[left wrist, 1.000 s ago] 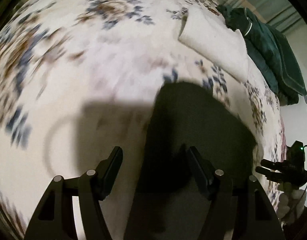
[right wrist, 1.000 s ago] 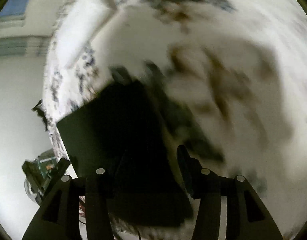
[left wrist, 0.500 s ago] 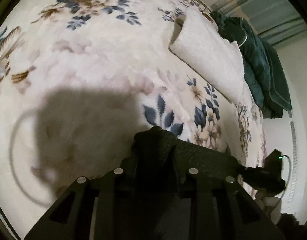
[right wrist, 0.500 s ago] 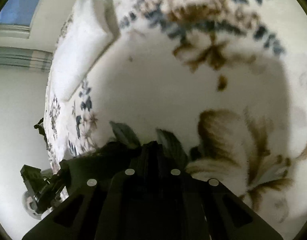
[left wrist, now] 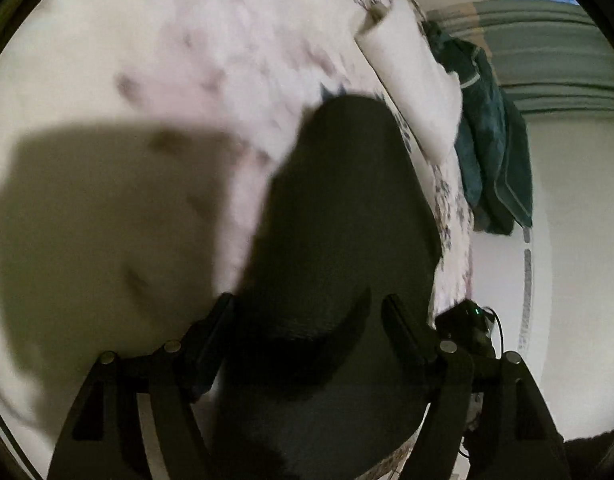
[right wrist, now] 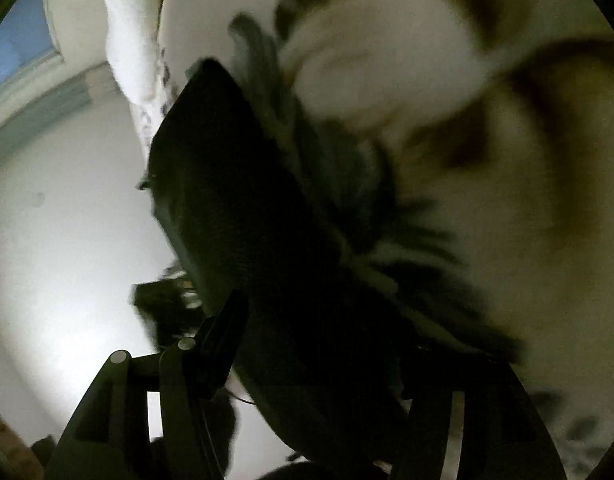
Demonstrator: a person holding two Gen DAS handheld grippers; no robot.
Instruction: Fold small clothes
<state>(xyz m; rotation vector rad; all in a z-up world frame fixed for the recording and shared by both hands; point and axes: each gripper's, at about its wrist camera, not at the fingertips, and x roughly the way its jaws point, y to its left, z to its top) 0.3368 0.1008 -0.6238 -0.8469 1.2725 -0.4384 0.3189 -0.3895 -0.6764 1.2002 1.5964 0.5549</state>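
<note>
A small dark garment [left wrist: 347, 216] lies on the floral blanket [left wrist: 187, 60], with a folded layer near me. My left gripper [left wrist: 307, 312] is open above its near end, fingers either side of the cloth. In the right wrist view the same dark garment [right wrist: 243, 216] lies along the bed's edge. My right gripper [right wrist: 319, 320] is open over it; the left finger [right wrist: 223, 340] shows, the right finger is lost in the dark cloth. Both views are blurred.
A white pillow [left wrist: 415, 80] lies at the far right of the bed, with a dark green garment [left wrist: 491, 140] beyond it. The bed edge runs close to the right of the dark garment. The white pillow [right wrist: 127, 28] also shows in the right wrist view.
Half a second ago both grippers were shut on the dark garment. Now both have opened and drawn back, and the garment lies folded over on the blanket.
</note>
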